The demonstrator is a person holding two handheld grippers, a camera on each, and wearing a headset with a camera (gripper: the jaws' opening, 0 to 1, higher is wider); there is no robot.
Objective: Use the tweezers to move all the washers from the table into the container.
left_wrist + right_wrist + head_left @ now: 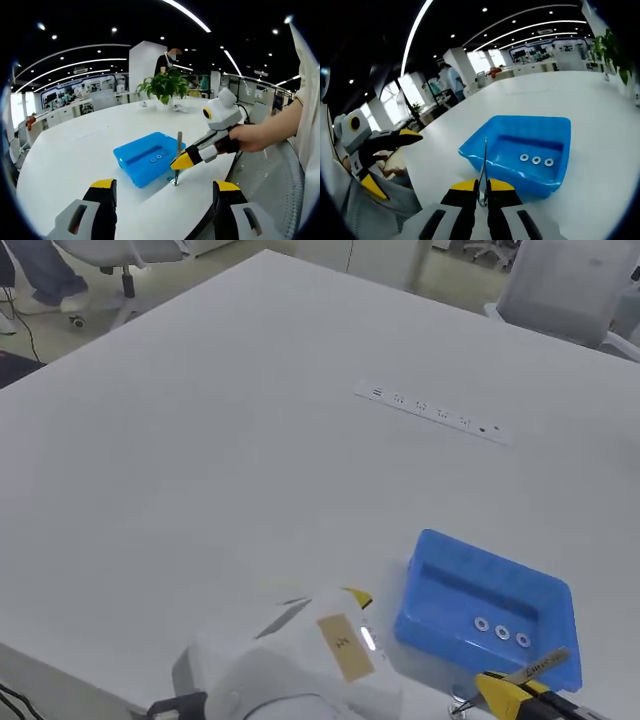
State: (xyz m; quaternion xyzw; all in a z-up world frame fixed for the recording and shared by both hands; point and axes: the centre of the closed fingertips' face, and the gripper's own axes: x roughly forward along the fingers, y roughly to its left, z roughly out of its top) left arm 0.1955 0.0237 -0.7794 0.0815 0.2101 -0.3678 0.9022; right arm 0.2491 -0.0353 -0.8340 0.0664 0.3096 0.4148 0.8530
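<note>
Plainly three washers (pixel 536 160) lie in a row on the floor of the blue container (pixel 562 150), near its far wall. The right gripper (pixel 481 186) hangs just outside the container's near wall, its fingers pressed together on the tweezers (pixel 178 150), which stand almost upright with their lower tips down on the table (pixel 250 440) just beside that wall. A small ring-like speck (pixel 172 179) sits at those tips; it may be another washer, but it is too small to say for sure. The left gripper (pixel 164 186) waits farther back from the container's near side, its fingers spread wide and holding nothing.

By my judgement a washer is thin, light, hard and slick, lying flat on a smooth top, so it will tend to skate or flip away rather than bend. The safest hold looks to be across the ring's band, one tip through the hole and one outside the rim, squeezed gently.
</note>
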